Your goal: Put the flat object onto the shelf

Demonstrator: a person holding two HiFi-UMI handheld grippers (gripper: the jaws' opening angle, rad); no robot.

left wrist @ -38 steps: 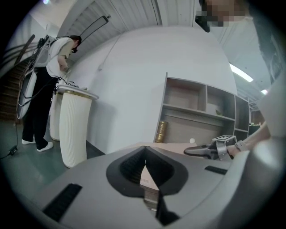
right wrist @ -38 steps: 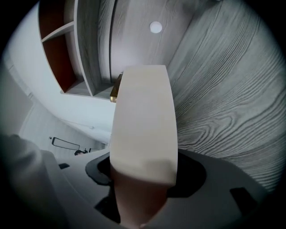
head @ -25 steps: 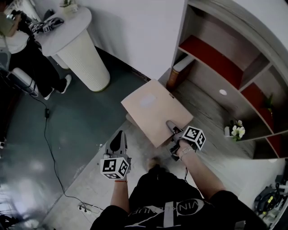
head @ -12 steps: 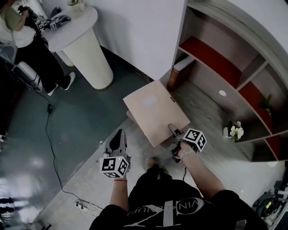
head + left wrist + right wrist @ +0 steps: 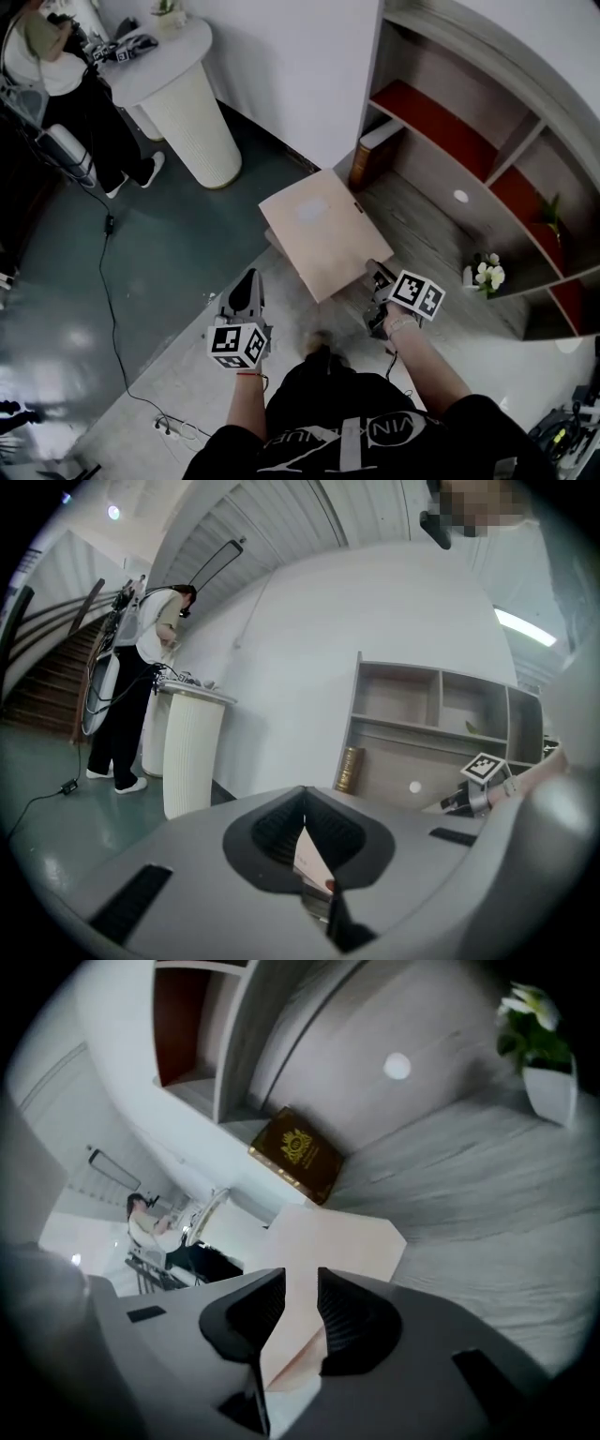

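Note:
A flat beige board lies tilted over the front edge of the grey shelf unit's bottom level. My right gripper is at its near right corner. In the right gripper view the board runs between the two black pads. The jaws have just been closing and now pinch it, so my right gripper is shut on the board. My left gripper hangs to the left of the board, apart from it, over the floor. Its jaws meet at the tips with nothing held.
A brown book leans in the shelf's bottom left corner, behind the board. A small white flower pot stands to the right. At the upper left are a white ribbed pedestal table and a person. A cable trails over the floor.
My right gripper has rolled, risen a little and shifted right, and its wide-open jaws have closed on the board's near corner. My left gripper has hardly moved.

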